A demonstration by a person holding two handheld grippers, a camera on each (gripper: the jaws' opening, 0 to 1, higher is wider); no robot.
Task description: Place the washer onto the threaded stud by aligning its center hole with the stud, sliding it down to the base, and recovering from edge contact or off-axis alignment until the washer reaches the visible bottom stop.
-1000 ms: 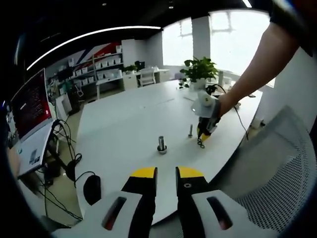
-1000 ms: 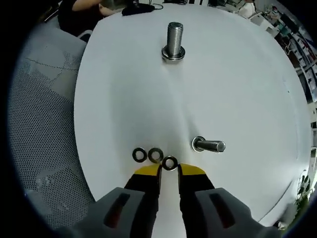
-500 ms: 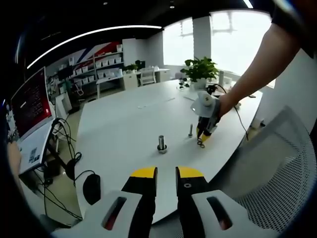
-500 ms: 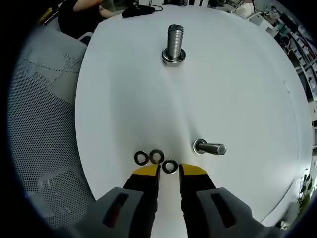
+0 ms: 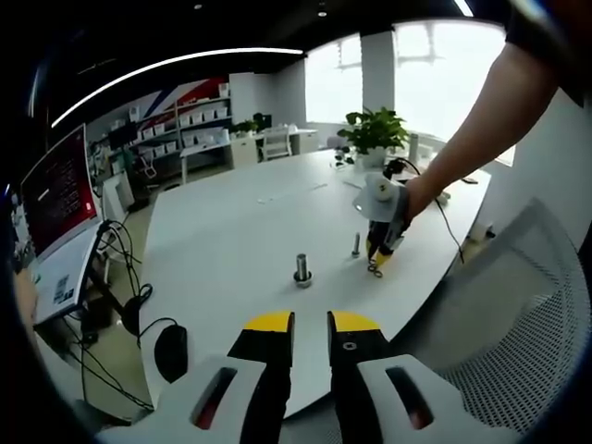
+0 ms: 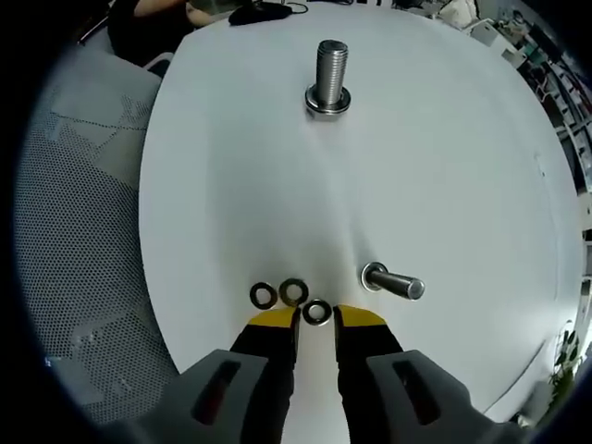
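The right gripper view looks down on three small dark ring washers: two [image 6: 264,295] [image 6: 293,291] lie side by side on the white oval bench [image 6: 444,166], and a third washer [image 6: 317,312] sits between the slightly parted yellow tips of the right tool [image 6: 316,319]; whether they pinch it, I cannot tell. Well beyond stands the upright threaded steel stud [image 6: 330,76]; a second bolt [image 6: 393,282] lies on its side nearby. Bare bench separates them. The left gripper view shows the left tool [image 5: 309,324] slightly open, holding nothing, off the bench edge near a white mesh chair [image 5: 518,324]. No writing is legible.
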